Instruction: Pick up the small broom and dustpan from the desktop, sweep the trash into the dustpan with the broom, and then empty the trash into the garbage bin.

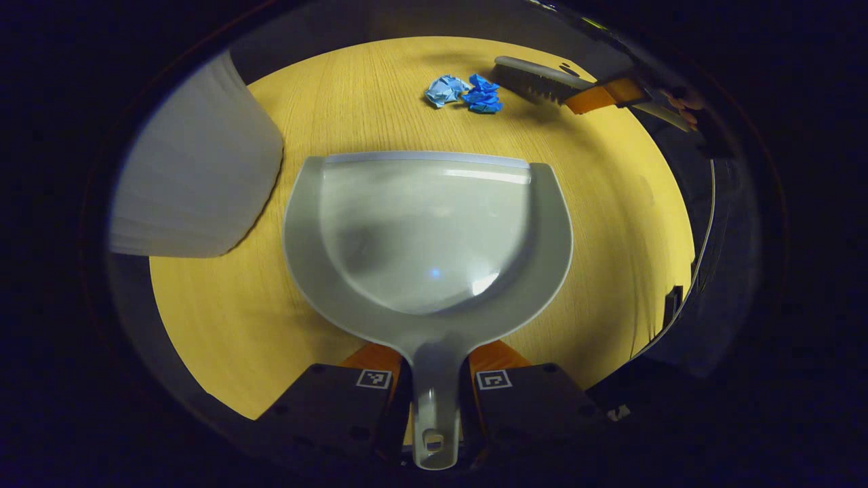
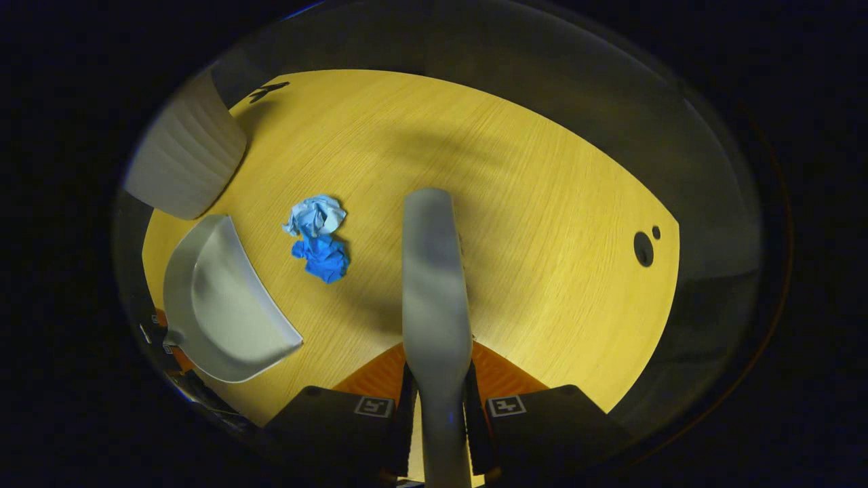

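My left gripper (image 1: 434, 379) is shut on the handle of the grey dustpan (image 1: 427, 230), whose open lip faces away across the wooden desktop (image 1: 610, 224). Beyond the lip lie two crumpled paper balls, a pale blue one (image 1: 445, 90) and a darker blue one (image 1: 484, 94). The broom (image 1: 536, 78) hovers just right of them, held by the other gripper. In the right gripper view, my right gripper (image 2: 437, 400) is shut on the grey broom (image 2: 434, 285), which points forward over the desk. The paper balls (image 2: 319, 237) lie left of it, with the dustpan (image 2: 224, 305) farther left.
A white ribbed garbage bin (image 1: 196, 176) stands at the desk's left, close beside the dustpan; the bin (image 2: 186, 159) appears again at upper left in the right gripper view. Two dark round holes (image 2: 643, 248) mark the desk's right side. A hand (image 1: 685, 105) holds the far gripper.
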The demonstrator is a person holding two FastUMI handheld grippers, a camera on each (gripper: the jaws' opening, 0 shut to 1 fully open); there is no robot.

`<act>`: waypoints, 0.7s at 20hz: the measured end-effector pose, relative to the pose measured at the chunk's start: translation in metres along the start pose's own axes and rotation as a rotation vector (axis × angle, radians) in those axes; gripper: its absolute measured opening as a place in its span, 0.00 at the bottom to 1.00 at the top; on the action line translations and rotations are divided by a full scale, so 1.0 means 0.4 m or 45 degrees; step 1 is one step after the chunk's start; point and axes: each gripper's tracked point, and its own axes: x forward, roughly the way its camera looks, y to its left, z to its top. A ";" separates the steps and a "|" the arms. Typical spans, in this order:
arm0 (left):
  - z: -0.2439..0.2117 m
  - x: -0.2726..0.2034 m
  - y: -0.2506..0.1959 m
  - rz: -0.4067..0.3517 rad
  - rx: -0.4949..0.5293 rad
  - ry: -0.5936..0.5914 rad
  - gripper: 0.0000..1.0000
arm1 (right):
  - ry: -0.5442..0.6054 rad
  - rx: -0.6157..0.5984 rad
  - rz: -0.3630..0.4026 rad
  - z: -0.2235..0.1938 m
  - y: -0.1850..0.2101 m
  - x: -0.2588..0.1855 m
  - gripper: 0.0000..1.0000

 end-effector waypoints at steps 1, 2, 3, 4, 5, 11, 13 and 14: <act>0.011 -0.002 0.010 0.006 0.024 0.005 0.29 | 0.000 -0.053 -0.016 0.026 -0.013 0.006 0.36; 0.019 0.002 0.018 0.010 0.048 0.009 0.28 | -0.003 -0.112 -0.037 0.054 -0.031 0.010 0.36; 0.028 0.001 0.025 0.012 0.068 0.015 0.29 | -0.012 -0.162 -0.041 0.086 -0.040 0.015 0.33; 0.038 0.003 0.030 0.014 0.084 0.018 0.29 | -0.020 -0.196 -0.034 0.119 -0.041 0.018 0.36; 0.045 0.001 0.033 0.013 0.098 0.020 0.29 | -0.021 -0.213 -0.019 0.147 -0.037 0.021 0.36; 0.092 0.021 0.040 0.001 0.173 -0.013 0.29 | 0.093 -0.374 0.108 0.134 0.064 0.087 0.30; 0.097 0.026 0.042 -0.013 0.202 -0.042 0.29 | 0.148 -0.529 0.168 0.089 0.108 0.086 0.30; 0.096 0.030 0.045 -0.015 0.217 -0.050 0.29 | 0.162 -0.600 0.197 0.068 0.132 0.082 0.31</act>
